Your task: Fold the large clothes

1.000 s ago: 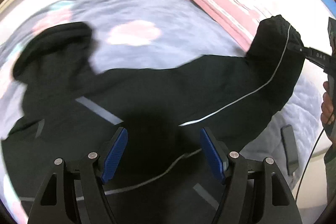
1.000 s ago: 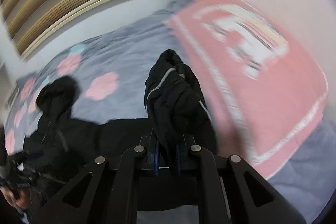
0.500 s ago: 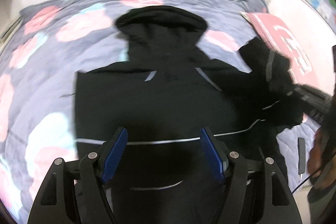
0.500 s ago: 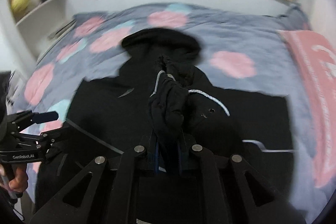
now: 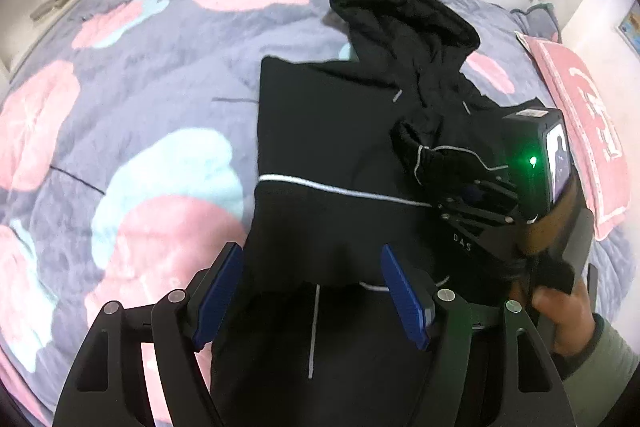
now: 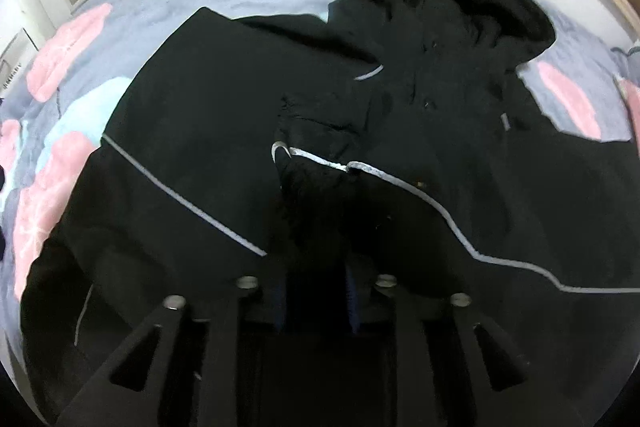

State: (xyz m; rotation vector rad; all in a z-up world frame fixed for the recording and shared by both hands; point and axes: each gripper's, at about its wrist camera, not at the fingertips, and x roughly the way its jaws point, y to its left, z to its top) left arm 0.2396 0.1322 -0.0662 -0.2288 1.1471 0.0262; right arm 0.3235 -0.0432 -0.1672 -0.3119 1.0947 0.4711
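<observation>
Left wrist: hoodie (image 5: 328, 155) edge borders bare quilt (image 5: 132, 99).

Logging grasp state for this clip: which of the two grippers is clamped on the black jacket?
The right gripper, shut on the jacket's cuff; the left gripper hangs open above the black jacket.

Both pictures are round and bent at the edges, with black corners. The light is soft and dim. The black hoodie (image 5: 340, 147) is so dark its folds hardly show. The right picture is a bit blurry. A green light (image 5: 533, 160) glows brightly on the right gripper (image 5: 476, 193).
</observation>
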